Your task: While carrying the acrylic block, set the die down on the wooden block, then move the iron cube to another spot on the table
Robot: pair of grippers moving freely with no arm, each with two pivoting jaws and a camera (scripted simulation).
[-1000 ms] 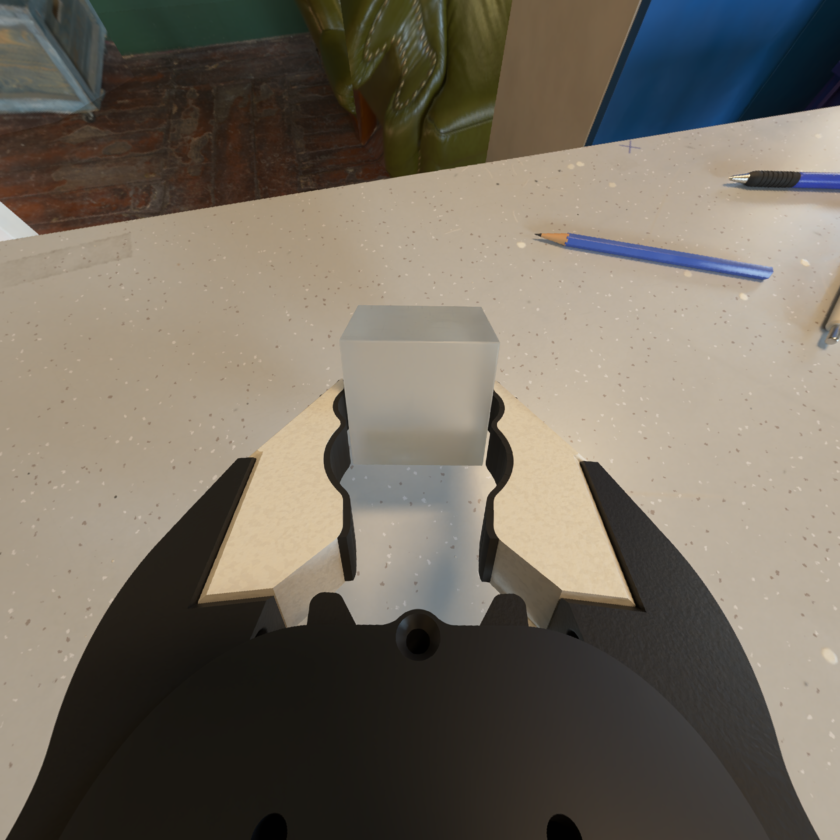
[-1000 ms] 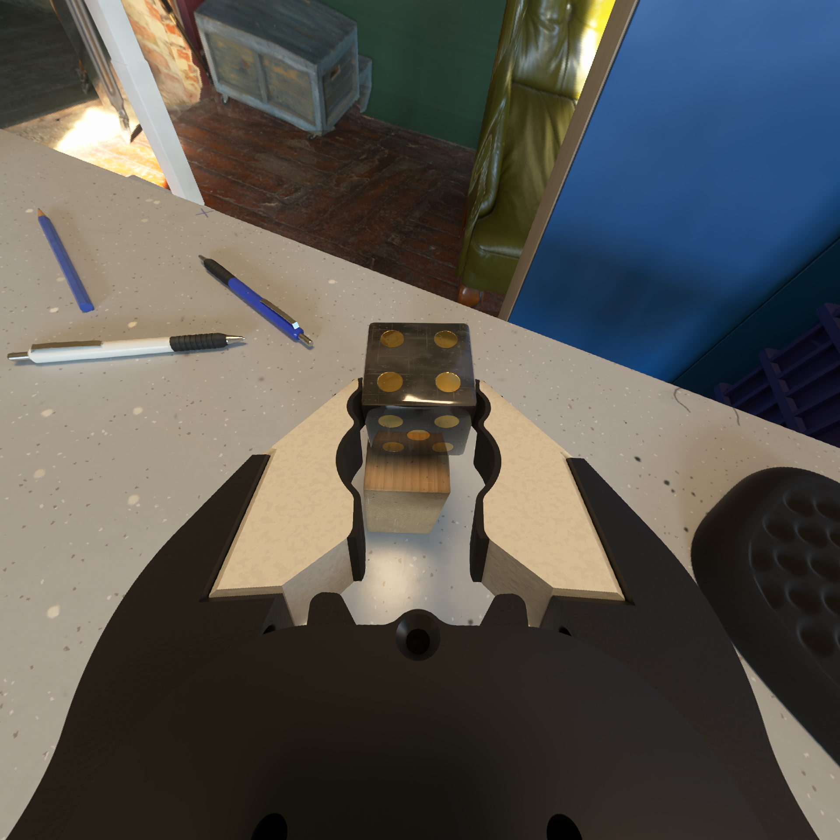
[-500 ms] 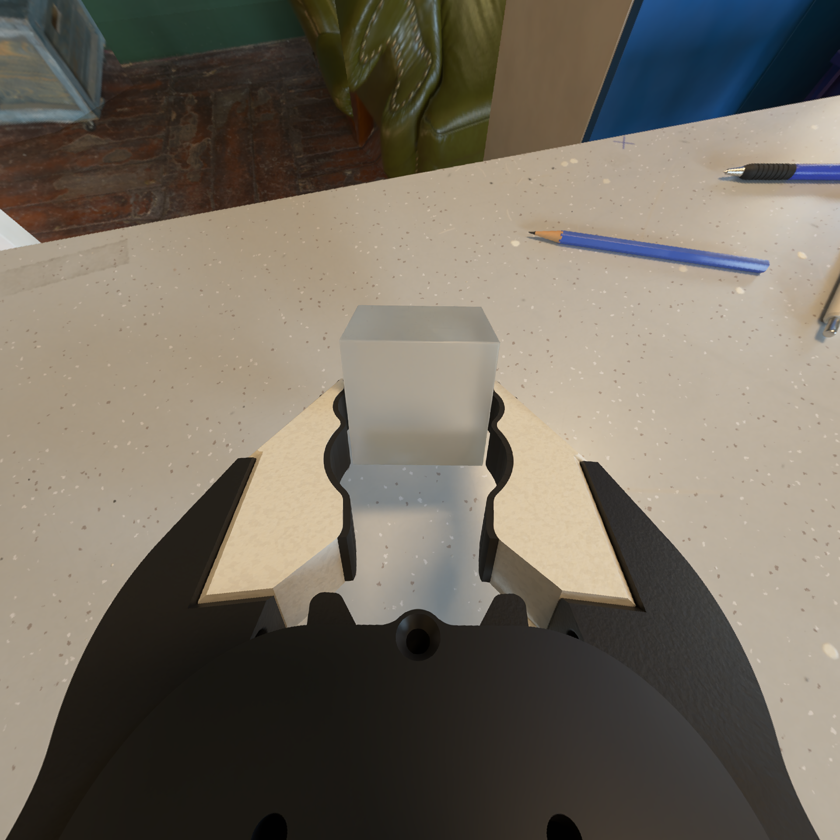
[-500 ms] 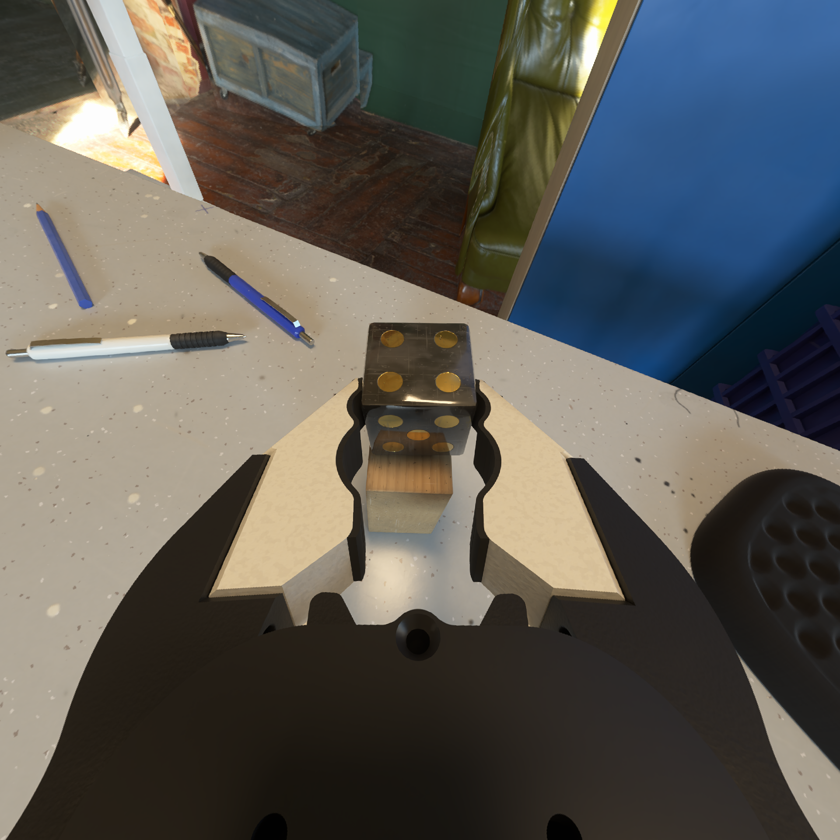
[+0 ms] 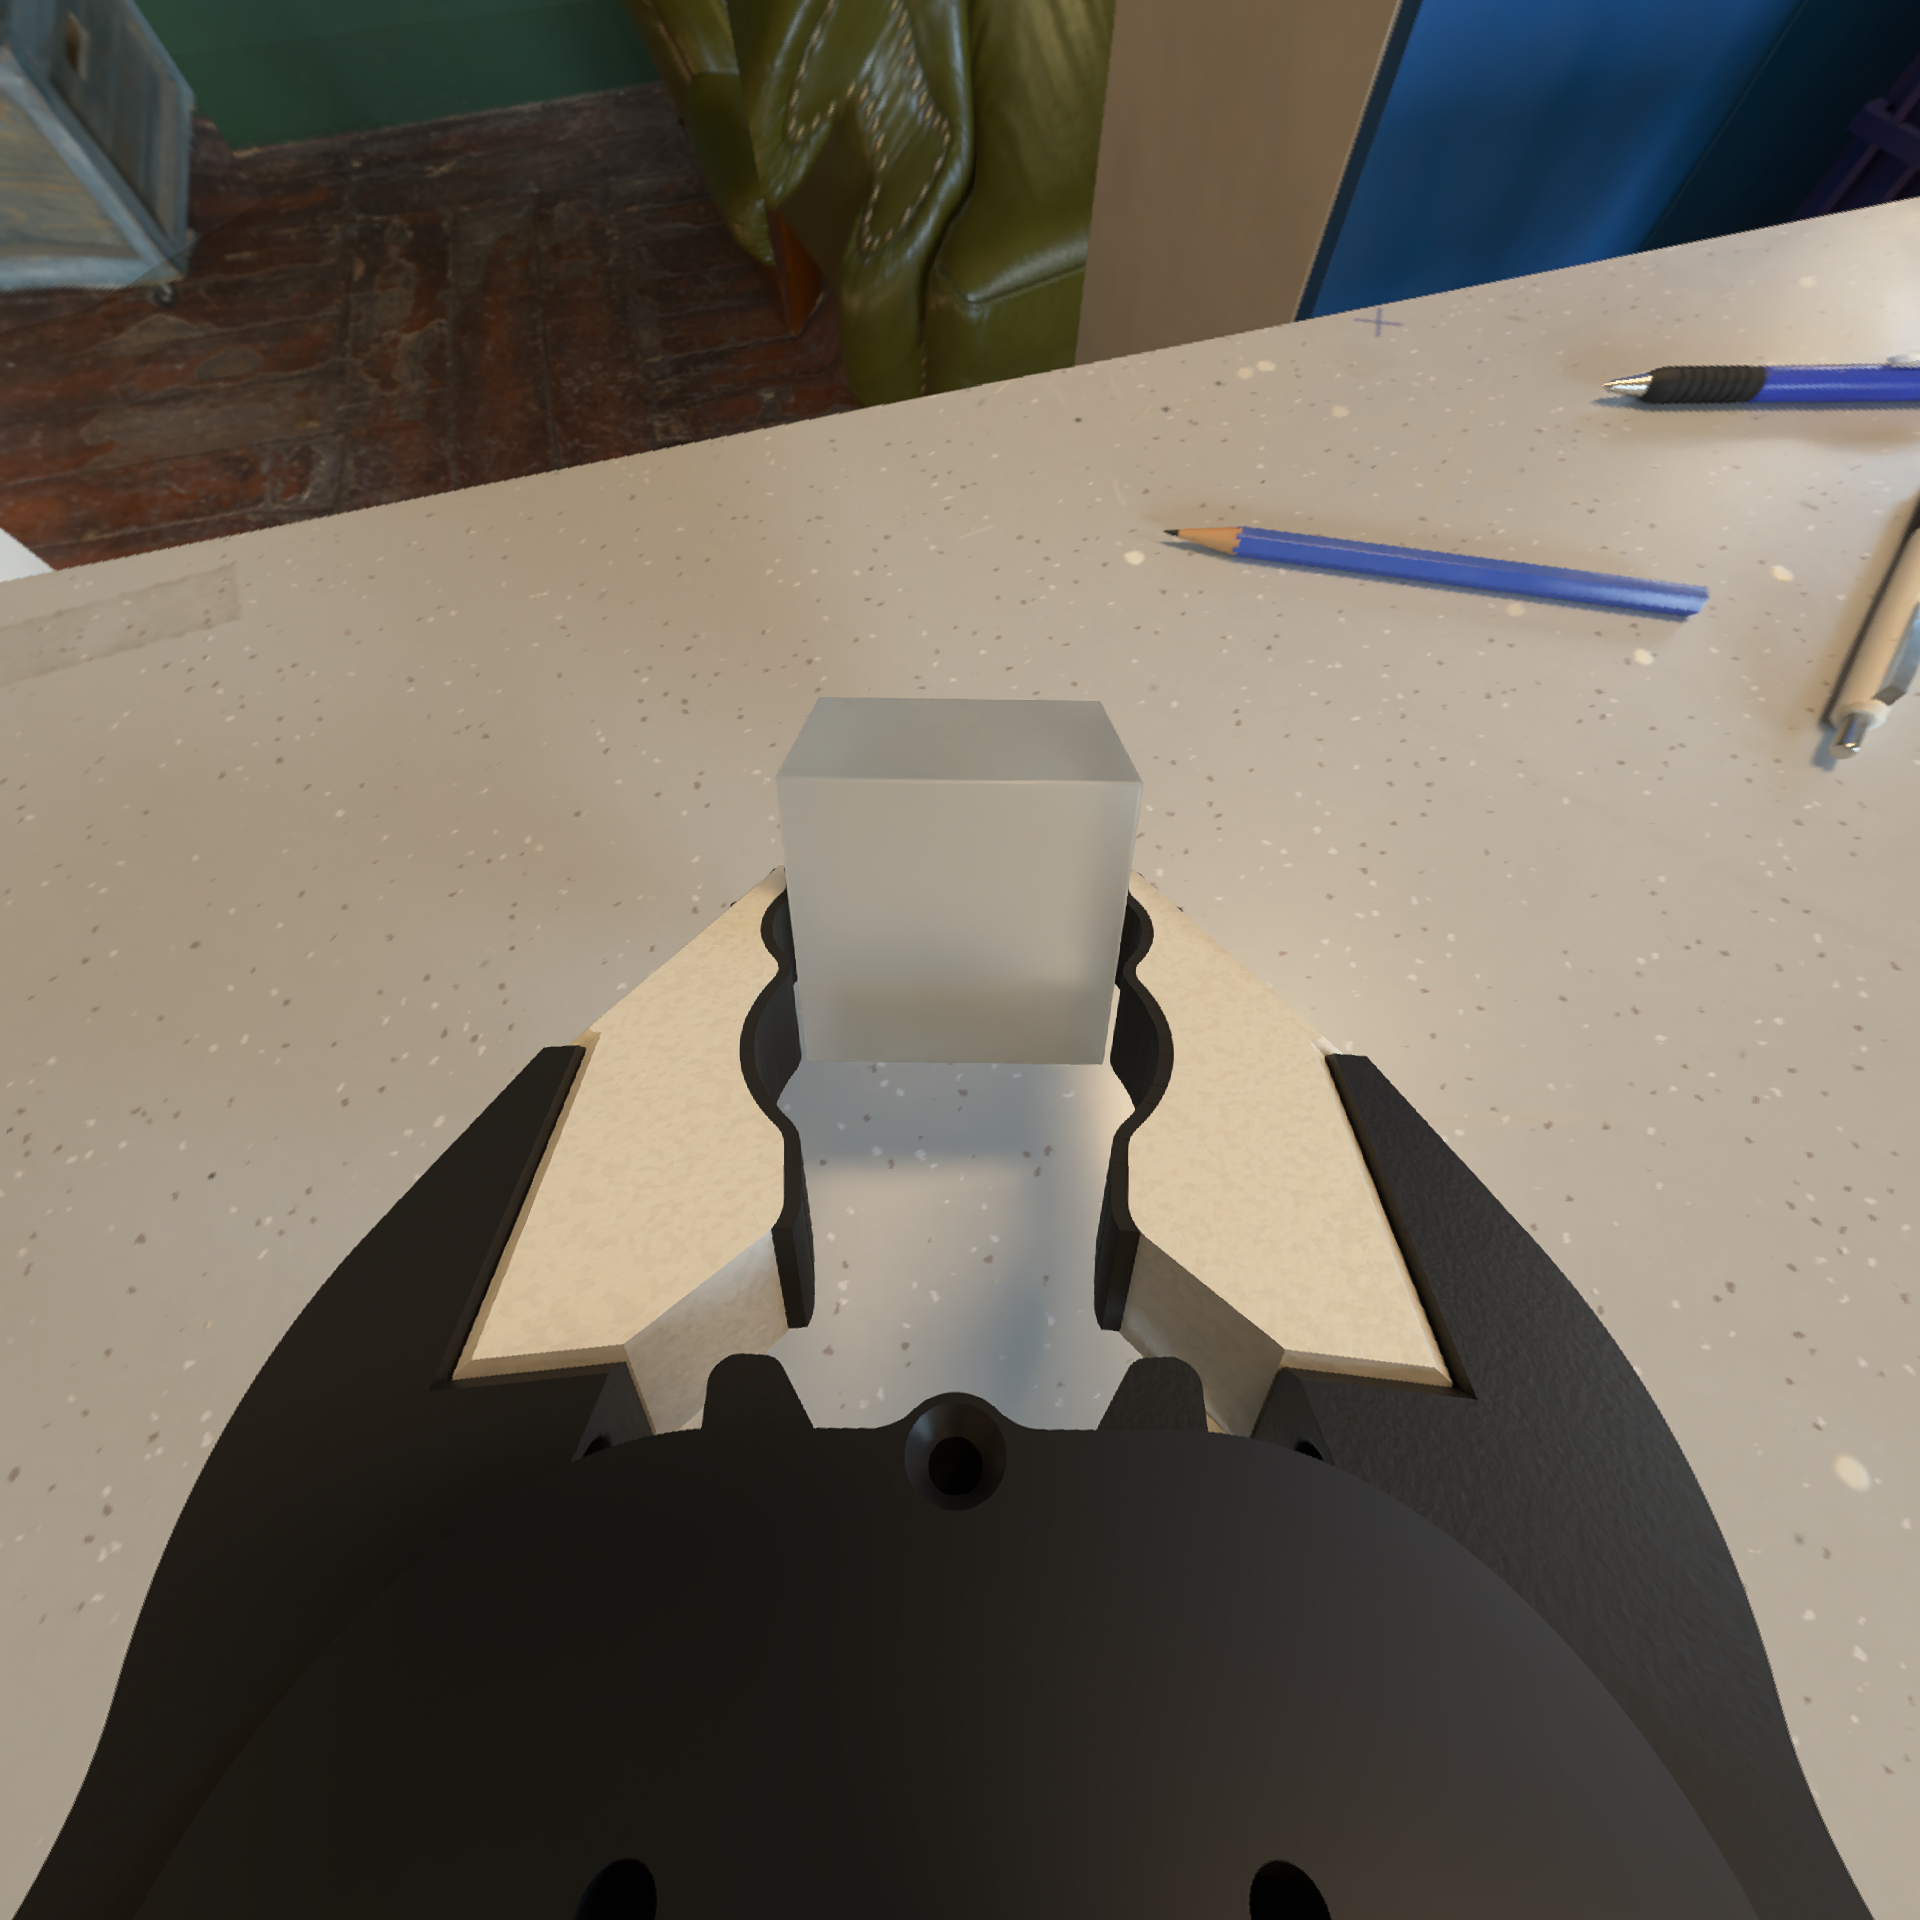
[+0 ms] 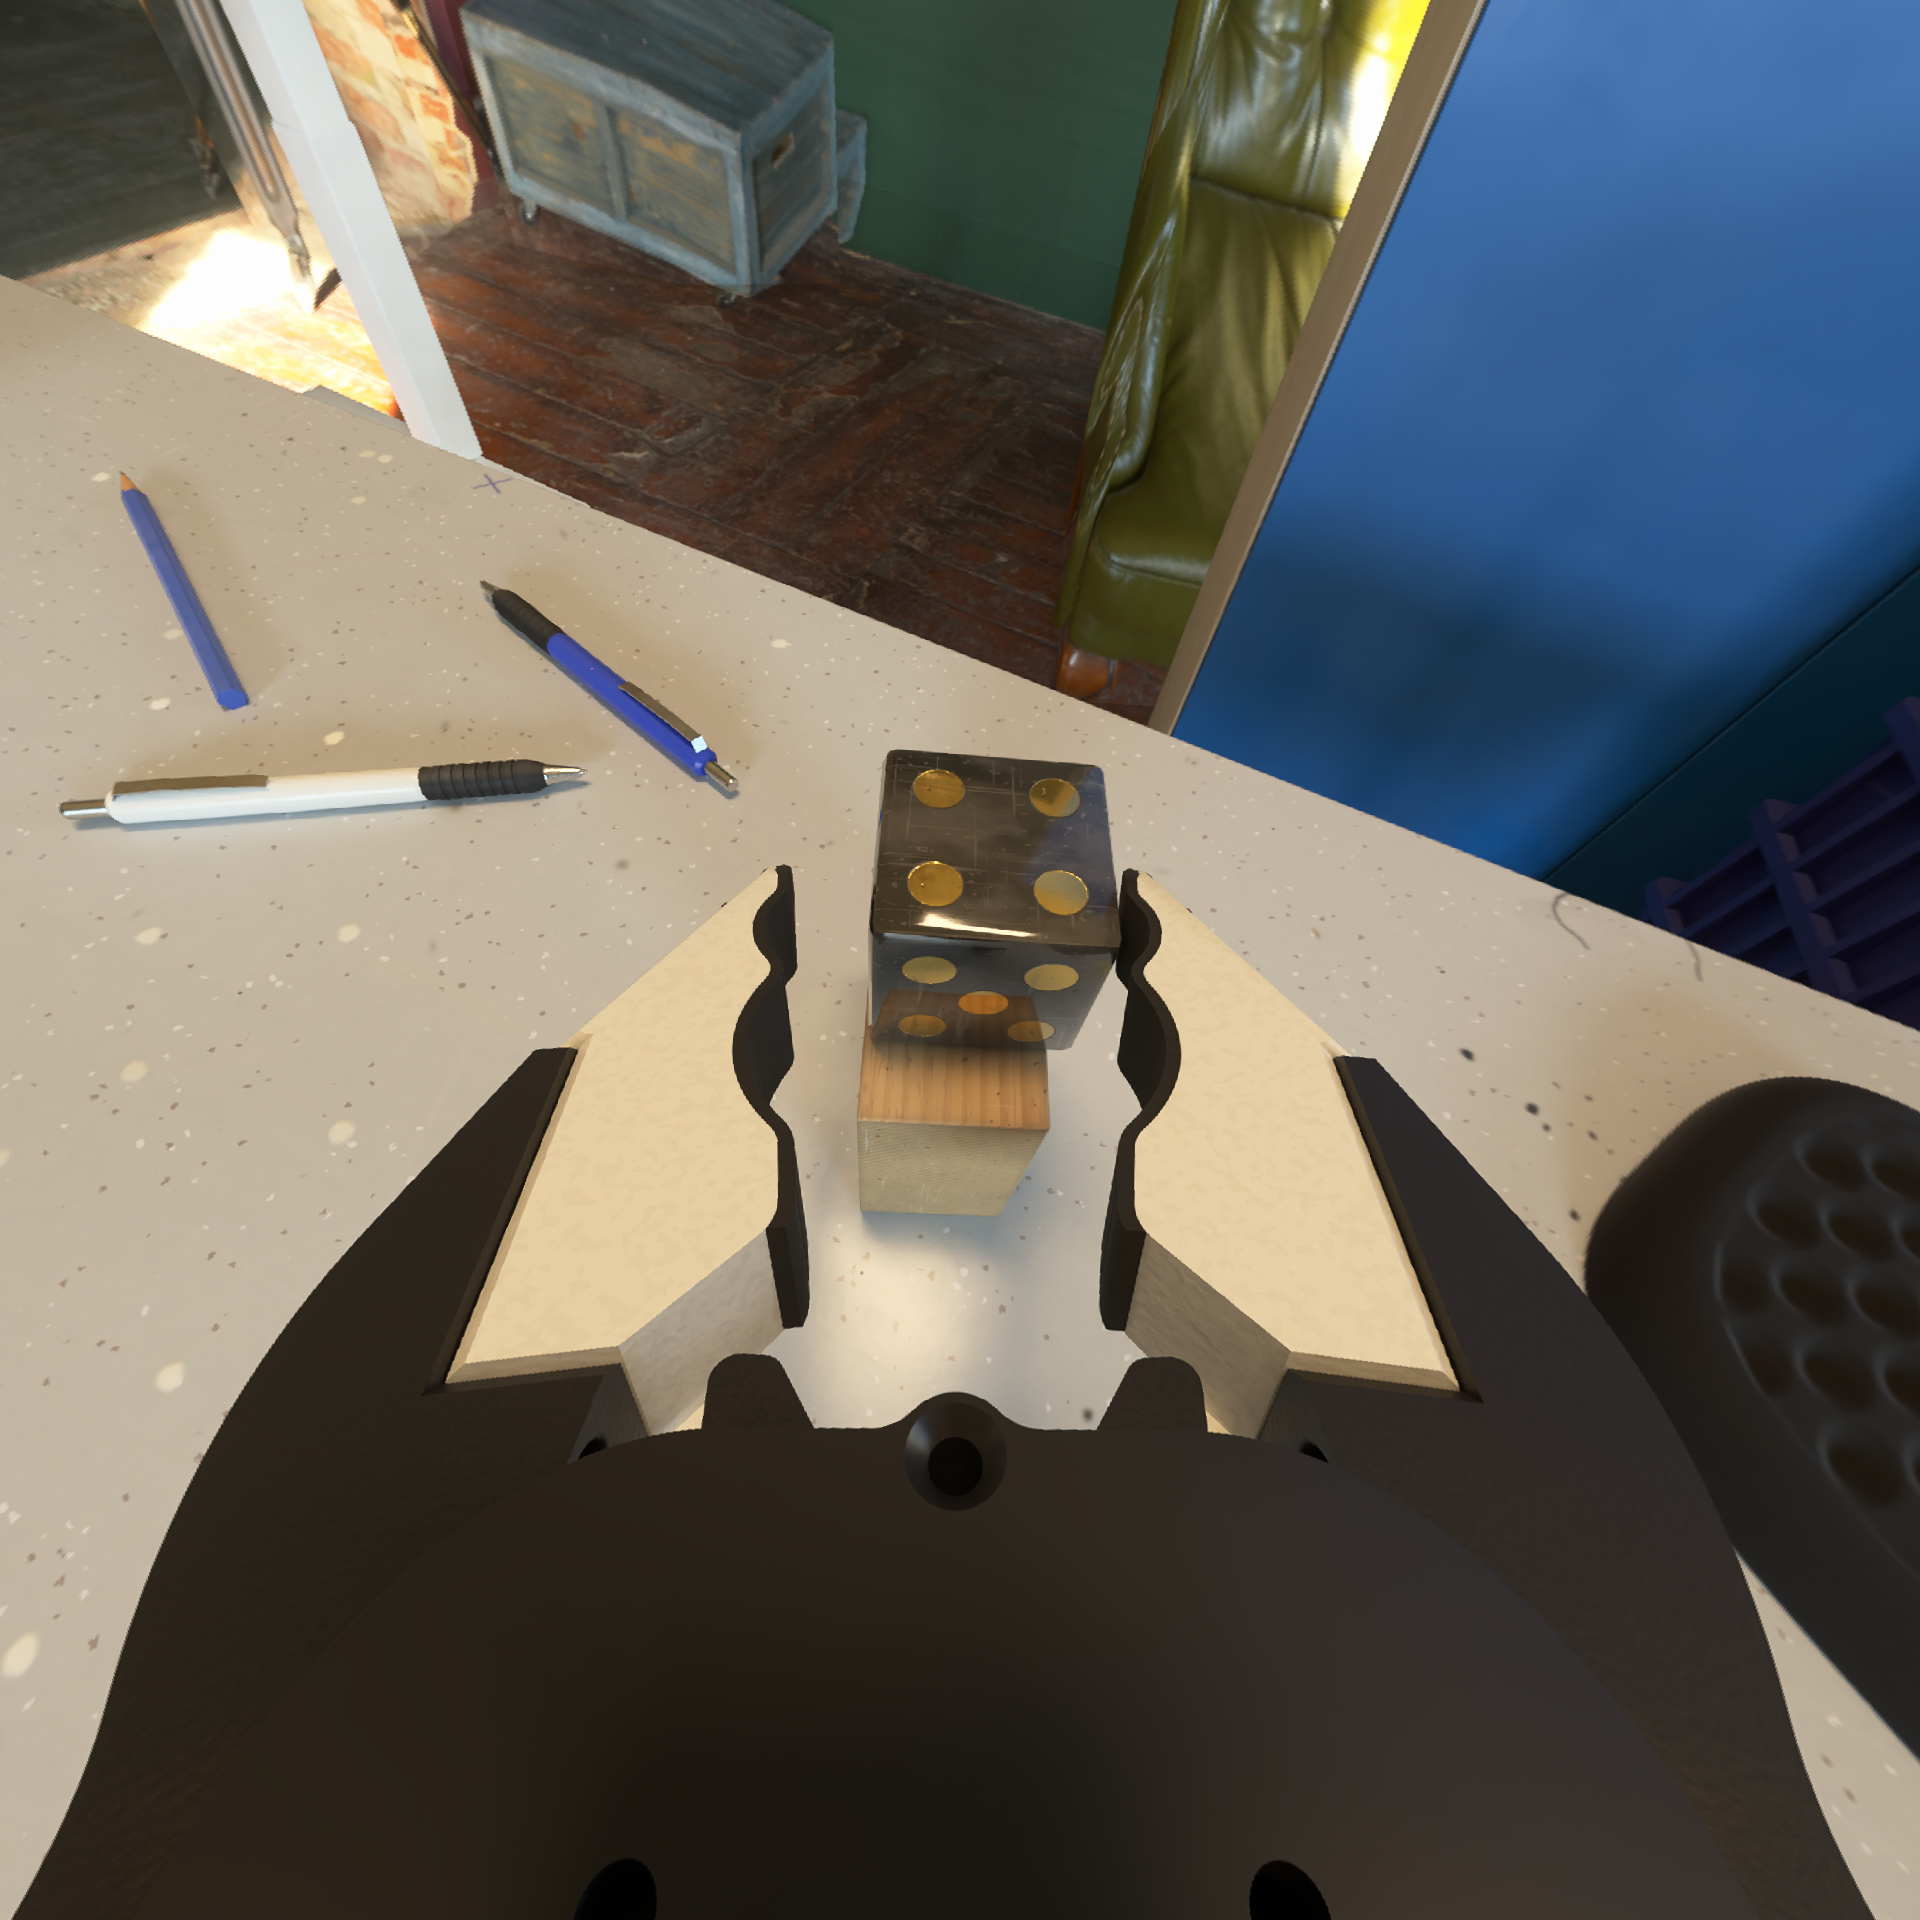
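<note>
In the left wrist view, my left gripper (image 5: 956,896) is shut on a frosted clear acrylic block (image 5: 956,800) and holds it above the speckled table (image 5: 416,831). In the right wrist view, my right gripper (image 6: 956,904) is open. A black die with gold pips (image 6: 992,852) stands between its fingers, slightly tilted. It is close to the right finger, with a gap to the left finger. The die rests over the far part of a small wooden block (image 6: 951,1132) on the table. The iron cube is not in view.
A blue pencil (image 5: 1444,571), a blue pen (image 5: 1787,384) and a white pen (image 5: 1881,644) lie to the right of the left gripper. In the right wrist view they lie at the left, and a black dimpled object (image 6: 1787,1299) lies at the right. The table's far edge is close behind the die.
My right gripper's jaws have opened and let go of the die, which now sits slightly tilted on the wooden block. My left gripper still holds the acrylic block, barely moved.
</note>
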